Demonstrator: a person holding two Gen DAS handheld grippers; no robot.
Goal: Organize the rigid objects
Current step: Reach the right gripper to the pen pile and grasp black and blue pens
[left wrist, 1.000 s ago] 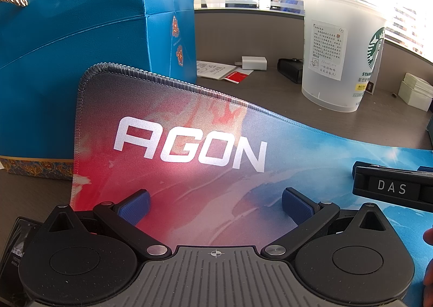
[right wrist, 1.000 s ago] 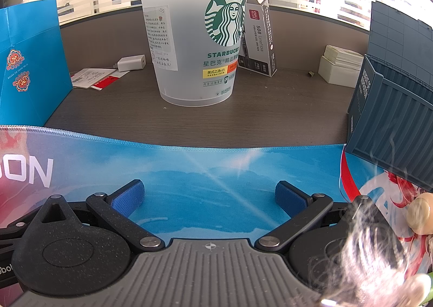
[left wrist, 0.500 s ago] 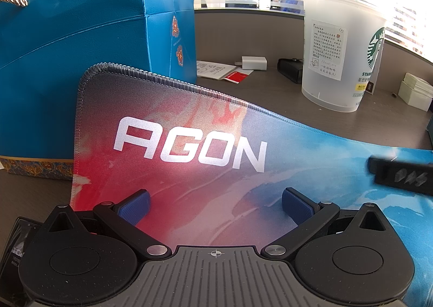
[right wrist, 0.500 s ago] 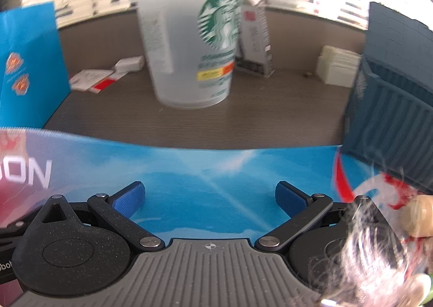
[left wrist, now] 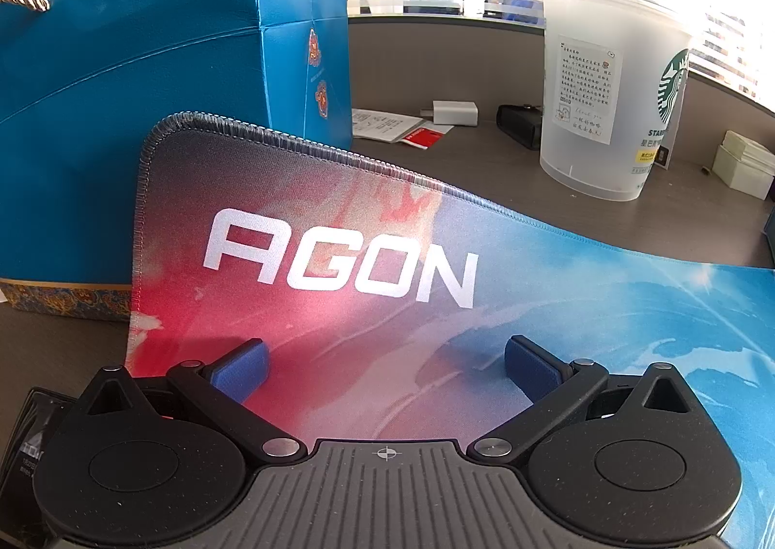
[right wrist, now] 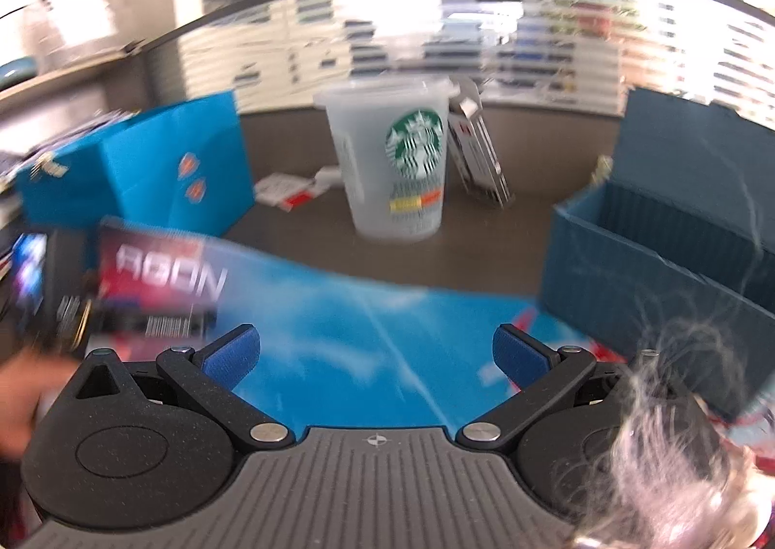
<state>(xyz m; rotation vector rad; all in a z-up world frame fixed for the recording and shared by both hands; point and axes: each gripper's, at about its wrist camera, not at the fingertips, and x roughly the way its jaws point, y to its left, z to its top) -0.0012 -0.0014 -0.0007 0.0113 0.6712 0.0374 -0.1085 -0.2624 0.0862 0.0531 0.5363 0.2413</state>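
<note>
My left gripper (left wrist: 385, 362) hovers open just above the red-and-blue AGON desk mat (left wrist: 339, 229), nothing between its blue pads. My right gripper (right wrist: 373, 350) is open too, empty, held higher over the blue end of the mat (right wrist: 363, 316); its view is motion-blurred. A frosted Starbucks cup (right wrist: 392, 161) stands upright on the desk beyond the mat, also visible as the cup (left wrist: 600, 103) at the back right. A dark blue ribbed open box (right wrist: 654, 268) sits at the right. A doll's pale hair (right wrist: 678, 428) covers the lower right corner.
A tall blue gift bag (left wrist: 145, 89) stands against the mat's left edge. Papers (left wrist: 387, 125), a white charger (left wrist: 455, 112), a small black case (left wrist: 520, 125) and a white box (left wrist: 743, 164) lie along the back. A carton (right wrist: 477, 152) leans behind the cup. A hand (right wrist: 19, 394) shows at left.
The right gripper has lifted and drawn back, so its view now looks down from higher and is blurred. Its black body has left the left wrist view. The left gripper has stayed put.
</note>
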